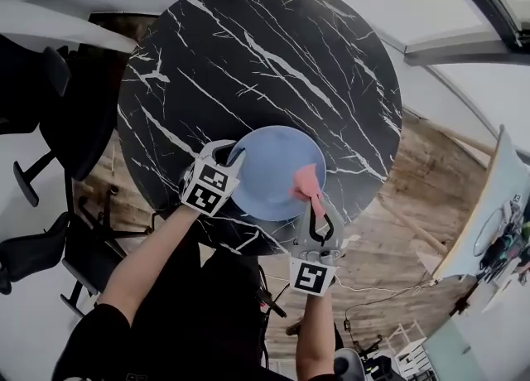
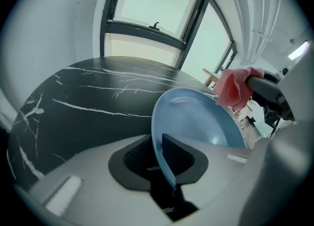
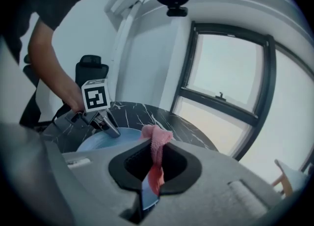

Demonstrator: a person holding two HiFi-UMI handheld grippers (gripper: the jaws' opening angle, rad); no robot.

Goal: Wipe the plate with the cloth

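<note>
the left claw [image 2: 166,163] grips the near rim of the blue plate [image 1: 269,164], which lies on the black marble bench [image 1: 248,48] by the edge nearest the person. the right claw [image 3: 151,173] is clamped on the pink cloth [image 1: 306,182], over the plate's right side.

The far side of the table [image 1: 248,56] beyond the plate [image 1: 269,172] lies open to me; so does the dark top on either side of it. Between my tongs the plate fills the room; my left tongs [image 1: 233,156] grip its left rim; my right tongs [image 1: 315,205], pinching the cloth [image 1: 306,182], sit at its right rim. Black chairs [image 1: 50,114] crowd the table's left; wood floor [image 1: 414,197] lies open on its right.
</note>
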